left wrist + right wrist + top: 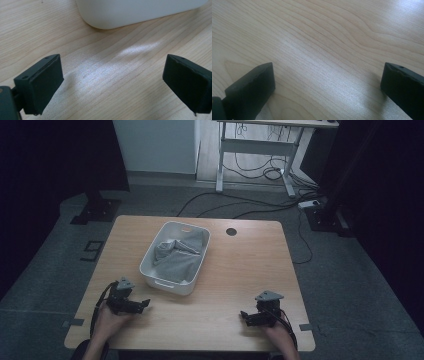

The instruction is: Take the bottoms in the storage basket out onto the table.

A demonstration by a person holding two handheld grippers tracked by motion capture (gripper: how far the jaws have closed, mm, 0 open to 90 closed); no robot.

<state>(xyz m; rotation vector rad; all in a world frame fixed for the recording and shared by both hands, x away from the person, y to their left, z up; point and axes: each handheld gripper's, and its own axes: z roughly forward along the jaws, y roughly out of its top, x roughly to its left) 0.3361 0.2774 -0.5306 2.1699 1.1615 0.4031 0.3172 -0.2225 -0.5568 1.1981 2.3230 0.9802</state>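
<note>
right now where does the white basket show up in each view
High view: the white basket sits left of centre on the table, grey cloth inside.
Left gripper view: its rounded lower corner runs along the top edge, ahead of the open jaws.
Right gripper view: not in it.
Shared landmark: the light wood tabletop.

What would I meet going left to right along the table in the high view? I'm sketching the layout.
Left gripper → white bin with grey cloth → table's round hole → right gripper.

Grey cloth in white basket; grippers apart.
</note>
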